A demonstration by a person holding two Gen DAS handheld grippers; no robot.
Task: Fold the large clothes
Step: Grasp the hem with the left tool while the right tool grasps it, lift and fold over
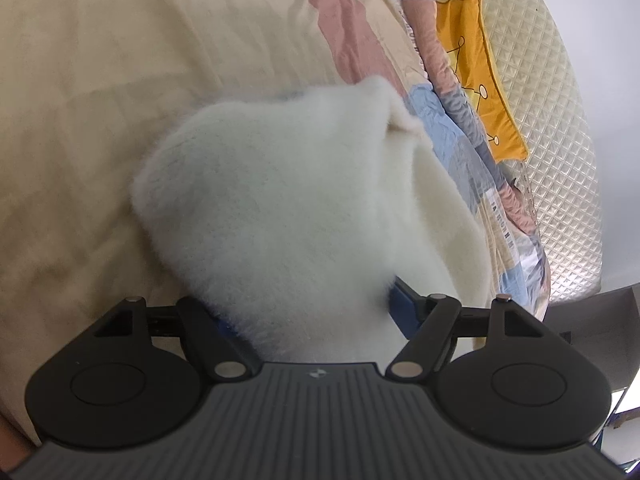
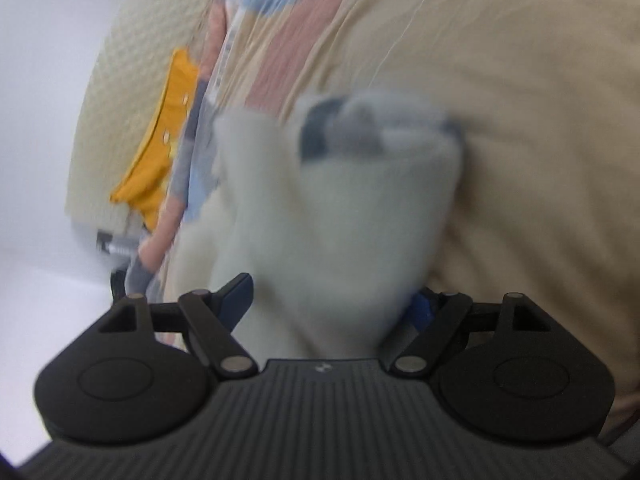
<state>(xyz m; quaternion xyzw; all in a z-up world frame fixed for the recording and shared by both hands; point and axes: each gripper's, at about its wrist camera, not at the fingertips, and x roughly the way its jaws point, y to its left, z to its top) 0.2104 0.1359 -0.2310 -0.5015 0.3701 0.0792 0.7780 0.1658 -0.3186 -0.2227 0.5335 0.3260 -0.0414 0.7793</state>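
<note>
A thick white fleece garment (image 1: 288,200) lies bunched on the cream duvet (image 1: 80,120) and runs back between the fingers of my left gripper (image 1: 312,312). Its bulk fills the gap and covers most of the blue pads (image 1: 402,306), so the left gripper is shut on it. In the blurred right wrist view the same white garment (image 2: 340,220) fills the gap of my right gripper (image 2: 328,300), with the blue fingers (image 2: 238,298) against its sides. A dark and grey patch (image 2: 340,128) shows at the garment's far end; I cannot tell what it is.
The duvet has pink, blue and grey patches (image 1: 344,36). A yellow cushion (image 1: 476,80) leans on a cream quilted panel (image 1: 560,140) at the bed's far side; the cushion (image 2: 160,152) also shows in the right view, beside a white wall (image 2: 40,120).
</note>
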